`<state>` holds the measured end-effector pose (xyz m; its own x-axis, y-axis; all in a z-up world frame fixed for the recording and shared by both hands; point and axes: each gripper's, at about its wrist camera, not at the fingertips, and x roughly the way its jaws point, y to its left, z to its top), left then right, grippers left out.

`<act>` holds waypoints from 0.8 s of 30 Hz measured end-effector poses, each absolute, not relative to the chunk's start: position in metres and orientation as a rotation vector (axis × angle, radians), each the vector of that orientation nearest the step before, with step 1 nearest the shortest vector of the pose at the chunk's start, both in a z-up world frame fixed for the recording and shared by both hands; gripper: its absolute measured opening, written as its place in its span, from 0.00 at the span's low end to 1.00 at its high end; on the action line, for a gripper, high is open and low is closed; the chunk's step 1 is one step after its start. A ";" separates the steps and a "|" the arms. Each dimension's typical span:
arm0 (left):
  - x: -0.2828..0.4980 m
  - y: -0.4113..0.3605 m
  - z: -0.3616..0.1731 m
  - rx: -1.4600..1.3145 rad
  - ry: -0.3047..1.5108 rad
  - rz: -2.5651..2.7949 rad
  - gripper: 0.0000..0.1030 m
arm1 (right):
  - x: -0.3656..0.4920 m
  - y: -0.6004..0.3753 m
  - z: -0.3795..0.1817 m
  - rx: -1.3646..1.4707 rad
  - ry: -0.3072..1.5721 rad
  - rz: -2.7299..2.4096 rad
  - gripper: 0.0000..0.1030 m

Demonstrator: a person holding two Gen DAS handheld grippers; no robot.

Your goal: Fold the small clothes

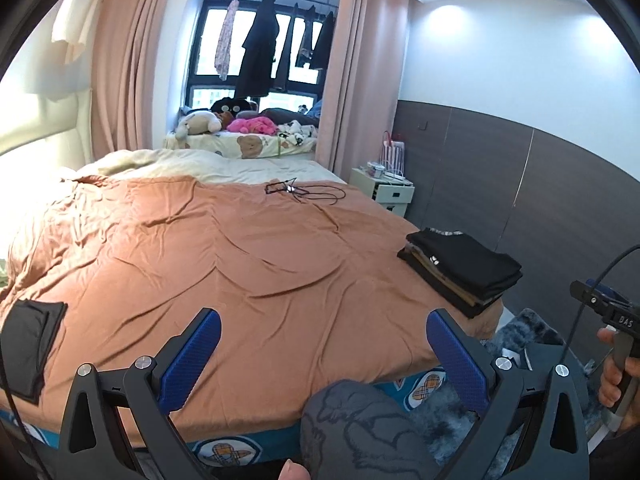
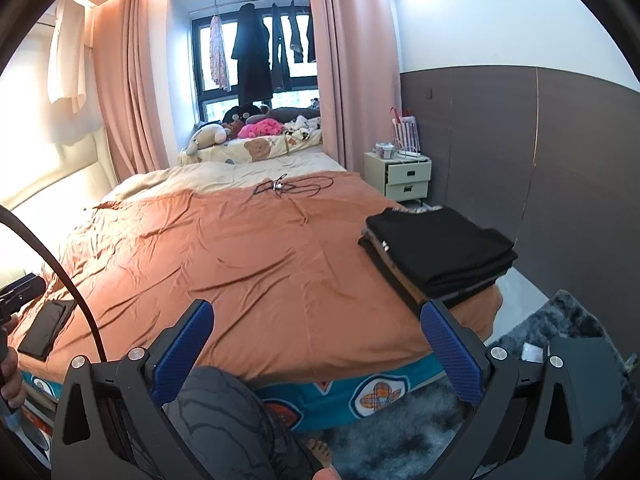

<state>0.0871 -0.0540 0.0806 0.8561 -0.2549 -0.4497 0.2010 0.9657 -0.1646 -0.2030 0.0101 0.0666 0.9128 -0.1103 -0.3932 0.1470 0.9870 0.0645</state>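
While both grippers hang wide open and empty above the bed's foot edge, the stack of folded clothes [image 2: 438, 254] sits at the orange bedspread's [image 2: 260, 248] right front corner. Its long axis runs diagonally from the bed's middle toward that corner. Black garments top it, tan layers beneath. The left gripper [image 1: 322, 354] and right gripper [image 2: 316, 346] touch nothing.

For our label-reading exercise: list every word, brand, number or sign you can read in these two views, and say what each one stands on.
"DAS": white letters on the black body of the right gripper, seen from the left wrist view.
Printed badges on the blue bed sheet: pictures only, no readable words.
Items on the nightstand: too small to read.
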 end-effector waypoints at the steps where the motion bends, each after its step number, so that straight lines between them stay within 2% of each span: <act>1: 0.084 -0.053 0.076 -0.113 0.487 -0.237 1.00 | -0.204 0.013 0.064 0.083 0.393 -0.135 1.00; 13: 0.053 -0.047 0.041 -0.084 0.440 -0.193 1.00 | -0.215 0.028 0.029 0.129 0.401 -0.127 1.00; 24: 0.048 -0.050 0.032 -0.087 0.435 -0.204 1.00 | -0.227 0.042 0.031 0.114 0.398 -0.111 1.00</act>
